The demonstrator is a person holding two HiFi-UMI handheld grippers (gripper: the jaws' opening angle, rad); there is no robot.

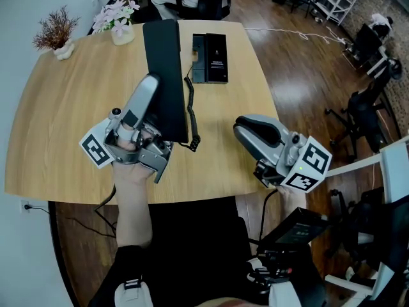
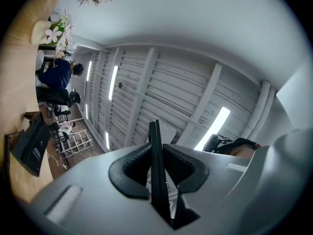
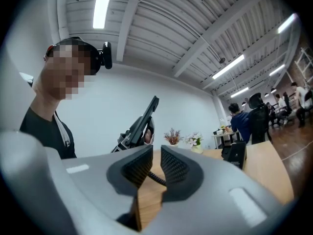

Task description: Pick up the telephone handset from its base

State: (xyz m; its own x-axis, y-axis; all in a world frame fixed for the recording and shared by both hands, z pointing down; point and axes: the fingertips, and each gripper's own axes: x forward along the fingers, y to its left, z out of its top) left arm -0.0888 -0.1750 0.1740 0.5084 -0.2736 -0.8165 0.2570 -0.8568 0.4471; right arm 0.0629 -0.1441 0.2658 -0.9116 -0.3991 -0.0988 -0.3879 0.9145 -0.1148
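The handset (image 1: pixel 165 75) is off its base (image 1: pixel 209 57). It is long and black, and it is up in the air over the table (image 1: pixel 64 120), tipped with one end up high. My left gripper (image 2: pixel 156 155) has it. The two jaws press on it from both sides, and I see its thin black edge sticking up between them.

A curly black cord (image 1: pixel 192 117) hangs by the low end of the handset and runs toward the base. The base lies flat on the far part of the table, well apart from the handset's low end.

My right gripper (image 3: pixel 156 160) is near the table's right edge. Its jaws have a small gap between them and nothing in it - only the wood of the table shows through.

At the far left corner sit pink and white flowers (image 1: pixel 118 21) and a dry red plant (image 1: pixel 57 34).
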